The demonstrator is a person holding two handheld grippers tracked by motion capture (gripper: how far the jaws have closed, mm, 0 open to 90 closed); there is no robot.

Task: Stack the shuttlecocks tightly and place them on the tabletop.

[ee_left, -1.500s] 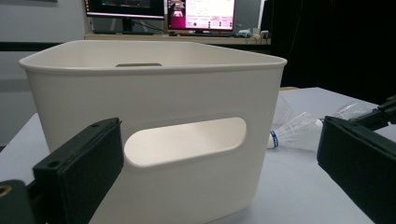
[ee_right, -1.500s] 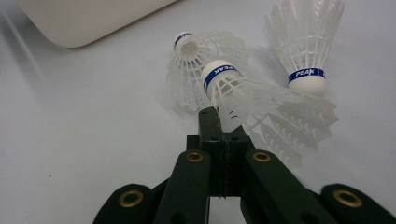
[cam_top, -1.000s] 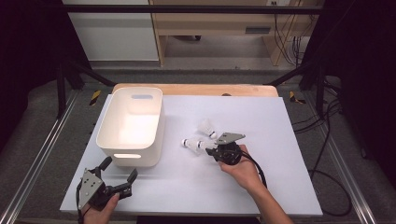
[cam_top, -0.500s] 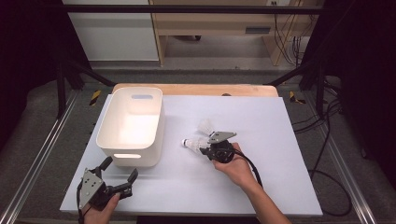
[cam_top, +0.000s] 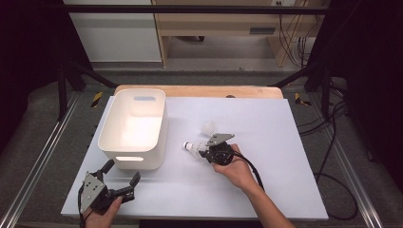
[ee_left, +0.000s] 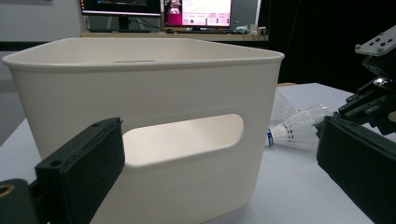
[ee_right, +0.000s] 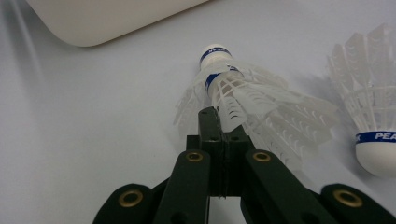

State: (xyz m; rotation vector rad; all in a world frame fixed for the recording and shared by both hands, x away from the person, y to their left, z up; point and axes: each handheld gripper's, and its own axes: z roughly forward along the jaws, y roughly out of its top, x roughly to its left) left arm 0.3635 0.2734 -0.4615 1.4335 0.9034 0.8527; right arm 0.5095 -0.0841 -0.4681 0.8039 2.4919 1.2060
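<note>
A white feather shuttlecock [cam_top: 192, 146] lies on its side on the white table, its cork pointing at the white bin [cam_top: 110, 142]. My right gripper [cam_top: 203, 152] is shut on its feather skirt. In the right gripper view the jaws are pressed together on the shuttlecock's [ee_right: 243, 95] feathers, and a second blue band shows behind the cork. Another shuttlecock [cam_top: 207, 127] rests just beyond it, with its cork [ee_right: 373, 151] at the right edge of the right gripper view. My left gripper [cam_top: 123, 170] is open near the front left corner, facing the bin's handle slot [ee_left: 182, 140].
The bin [ee_left: 140, 93] stands a short way in front of my left gripper, and the shuttlecock [ee_left: 292, 130] and the right gripper [ee_left: 373, 88] show past its right corner. A wooden board [cam_top: 199, 91] edges the table's far side. Bare table [cam_top: 280, 180] lies to the right.
My right gripper has moved slightly left onto the lying shuttlecock and its jaws have come together on the feathers. The left gripper and the bin have stayed put.
</note>
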